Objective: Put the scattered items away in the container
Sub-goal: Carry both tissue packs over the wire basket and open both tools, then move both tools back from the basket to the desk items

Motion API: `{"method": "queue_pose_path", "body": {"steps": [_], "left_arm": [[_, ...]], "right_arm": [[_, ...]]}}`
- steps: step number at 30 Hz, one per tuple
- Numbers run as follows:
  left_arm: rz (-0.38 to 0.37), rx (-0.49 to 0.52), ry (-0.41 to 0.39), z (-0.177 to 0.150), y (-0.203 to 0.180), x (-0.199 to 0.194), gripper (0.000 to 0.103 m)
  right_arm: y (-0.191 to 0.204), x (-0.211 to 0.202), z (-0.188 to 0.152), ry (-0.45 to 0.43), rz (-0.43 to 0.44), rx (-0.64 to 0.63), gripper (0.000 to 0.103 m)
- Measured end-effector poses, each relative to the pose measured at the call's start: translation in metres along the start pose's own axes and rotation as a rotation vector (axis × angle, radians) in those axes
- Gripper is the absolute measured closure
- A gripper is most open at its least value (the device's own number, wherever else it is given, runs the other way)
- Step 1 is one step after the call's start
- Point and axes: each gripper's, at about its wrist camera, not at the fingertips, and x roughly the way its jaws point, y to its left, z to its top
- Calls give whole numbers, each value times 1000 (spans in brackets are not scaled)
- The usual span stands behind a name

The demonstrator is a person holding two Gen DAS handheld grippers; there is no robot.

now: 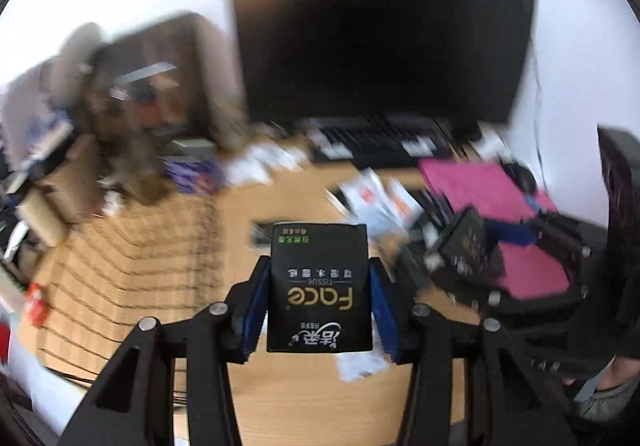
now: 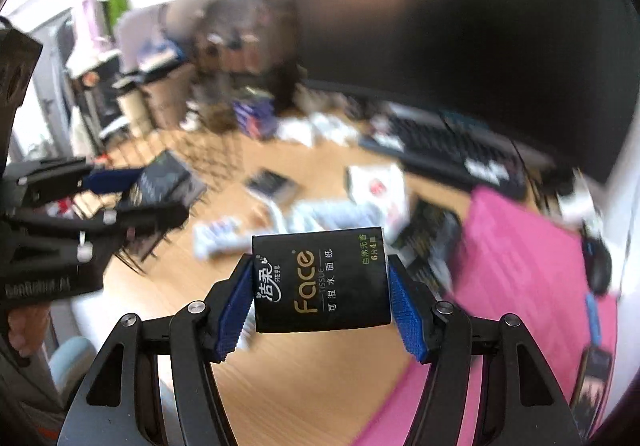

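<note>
Left gripper [image 1: 319, 296] clamps a black tissue pack [image 1: 319, 286], gold "Face TISSUE" upside down; right gripper [image 2: 322, 288] grips a matching black pack [image 2: 321, 280], lettering sideways. Both held above the wooden desk [image 1: 288, 386], wire basket [image 1: 132, 266] at left

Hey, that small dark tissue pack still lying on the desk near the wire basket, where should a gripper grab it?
Grip the loose tissue pack across its two long edges, coming down from above. It lies flat on the wooden desk, so only its narrow sides offer the pads opposing faces. The picture is blurred, so confirm its orientation first.
</note>
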Motion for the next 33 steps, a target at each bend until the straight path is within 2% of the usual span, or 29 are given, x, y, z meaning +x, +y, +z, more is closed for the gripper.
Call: {"method": "queue_pose_path", "body": {"steps": [4,8,11,14,19,21,23,26,29,33], "left_arm": [[118,-83,-32,5,61,-23,51],[232,-179,-5,-8,121,-27,51],[271,-218,33,-21,151,-21,51],[274,-249,61,-32,173,-13,51],[271,-270,57,-39,183,-11,48],[282,-274,45,-39,186,-12,24],[278,-293,14,-39,189,-17,15],[256,-309,-9,-38,191,-24,15],[273,-298,-5,-37,187,-23,15],[269,-274,1,-35,177,-21,14]], "right_arm": [[51,17,41,-27,139,-70,41],[108,49,71,-24,229,-134,41],[146,77,83,6,290,-174,41],[178,99,88,35,322,-206,41],[196,115,85,61,337,-218,40],[199,118,85,56,327,-218,40],[201,120,86,57,330,-216,40],[203,122,86,53,318,-222,31],[201,120,87,40,303,-221,28],[191,111,87,23,288,-190,16]]}}
